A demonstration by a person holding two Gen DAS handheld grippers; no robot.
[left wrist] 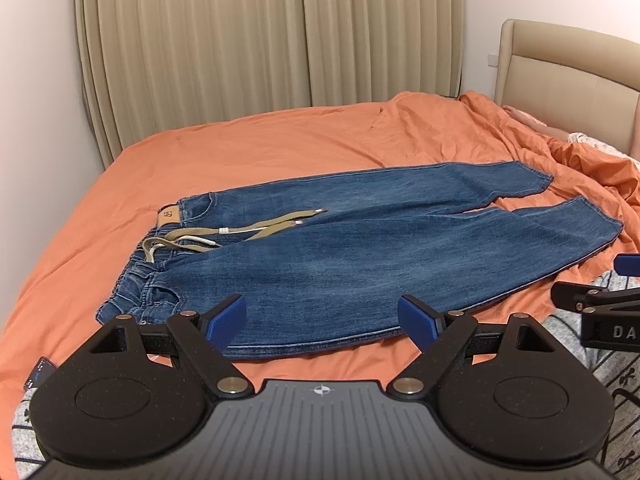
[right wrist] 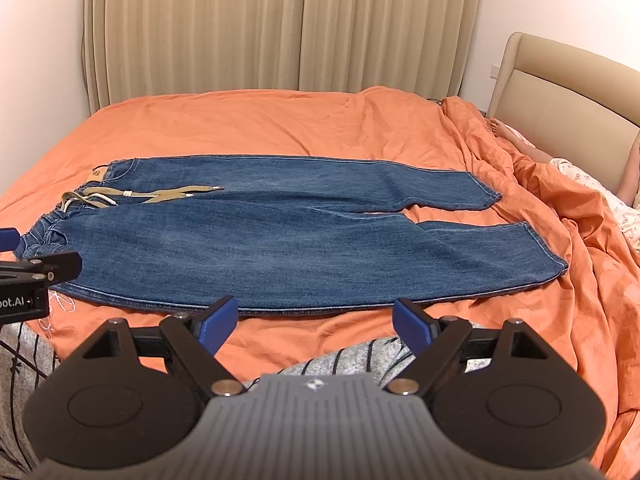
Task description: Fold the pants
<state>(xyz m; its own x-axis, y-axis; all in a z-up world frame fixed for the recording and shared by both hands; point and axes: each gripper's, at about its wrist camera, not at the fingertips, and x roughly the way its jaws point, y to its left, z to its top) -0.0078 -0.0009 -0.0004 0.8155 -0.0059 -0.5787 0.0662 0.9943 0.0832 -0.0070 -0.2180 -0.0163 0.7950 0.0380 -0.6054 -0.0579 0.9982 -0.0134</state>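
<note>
An orange-sheeted bed (right wrist: pixel 280 128) fills both views, with beige curtains (right wrist: pixel 280 24) behind its far edge and a padded headboard (right wrist: pixel 560 92) at its right end. A pair of blue denim pants (right wrist: pixel 280 240) lies flat and unfolded across the middle of the bed, near its front edge, waistband toward the left end and both legs stretched toward the right end, the hems slightly apart. A tan drawstring (right wrist: pixel 160 196) trails from the waistband over the denim. The left tongs (left wrist: pixel 322 322) hover released over the near leg's lower seam, blue pads spread wide, grasping nothing. The right tongs (right wrist: pixel 314 326) hang equally spread just short of the pants' front edge, above the sheet, also empty.
</note>
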